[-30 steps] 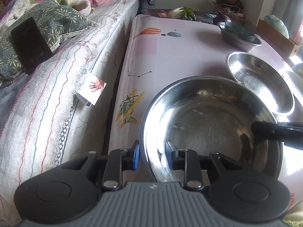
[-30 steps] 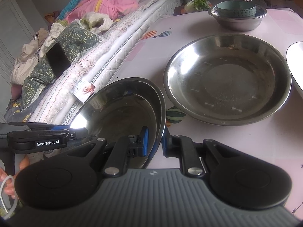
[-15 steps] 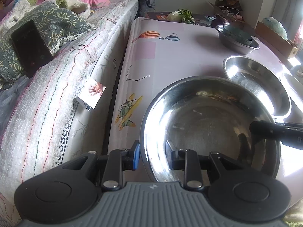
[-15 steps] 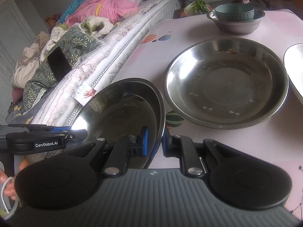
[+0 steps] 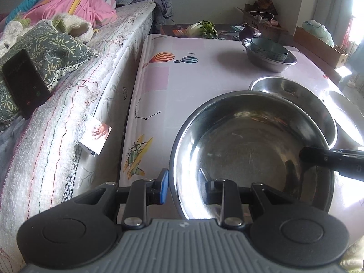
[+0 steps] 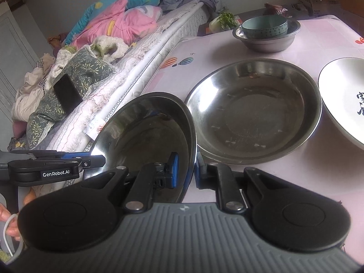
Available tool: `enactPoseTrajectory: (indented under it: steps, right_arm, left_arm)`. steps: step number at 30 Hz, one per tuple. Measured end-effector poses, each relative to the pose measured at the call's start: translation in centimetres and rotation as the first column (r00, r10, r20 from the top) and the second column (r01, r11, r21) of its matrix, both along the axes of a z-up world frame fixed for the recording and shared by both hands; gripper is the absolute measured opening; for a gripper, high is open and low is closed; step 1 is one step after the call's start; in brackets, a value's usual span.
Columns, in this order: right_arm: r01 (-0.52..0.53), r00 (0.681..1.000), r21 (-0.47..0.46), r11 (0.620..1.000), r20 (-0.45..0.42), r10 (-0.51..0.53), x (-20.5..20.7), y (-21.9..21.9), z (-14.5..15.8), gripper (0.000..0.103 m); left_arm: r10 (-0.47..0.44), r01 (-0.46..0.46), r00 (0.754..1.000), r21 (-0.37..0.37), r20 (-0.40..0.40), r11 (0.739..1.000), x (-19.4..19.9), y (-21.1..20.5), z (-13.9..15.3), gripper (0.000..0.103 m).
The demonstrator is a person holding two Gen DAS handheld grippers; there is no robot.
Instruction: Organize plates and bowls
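Both grippers, left gripper [image 5: 183,187] and right gripper [image 6: 185,170], have jaws clamped on opposite rims of the steel plate [image 5: 250,154], above the bench [image 5: 182,86]. Keep it level, then set it into the second steel plate [image 6: 252,111].

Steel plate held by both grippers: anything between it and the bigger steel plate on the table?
Nothing visible. The held steel plate is clamped at its rim by the left gripper and right gripper. The larger steel plate lies empty beside it, with only bare tablecloth around it.
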State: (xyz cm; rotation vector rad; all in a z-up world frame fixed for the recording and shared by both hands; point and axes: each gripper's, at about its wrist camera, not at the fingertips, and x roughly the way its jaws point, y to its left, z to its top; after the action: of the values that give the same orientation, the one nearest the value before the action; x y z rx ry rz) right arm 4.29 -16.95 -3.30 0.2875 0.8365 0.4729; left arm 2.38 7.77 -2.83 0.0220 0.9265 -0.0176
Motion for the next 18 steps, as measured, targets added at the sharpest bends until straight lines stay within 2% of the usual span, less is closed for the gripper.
enactPoseTrajectory:
  steps: [11, 18]
  right_arm:
    - [0.146, 0.989, 0.033, 0.989, 0.006, -0.147, -0.6, -5.3, 0.3, 0.013]
    - [0.219, 0.976, 0.056, 0.974, -0.009, -0.219, -0.7, -8.3, -0.2, 0.014]
  left_arm:
    - [-0.132, 0.132, 0.991, 0.005, 0.017, 0.991, 2.9, -4.9, 0.9, 0.029]
    - [-0.182, 0.182, 0.983, -0.003, 0.018, 0.983, 5.0, -7.7, 0.9, 0.029]
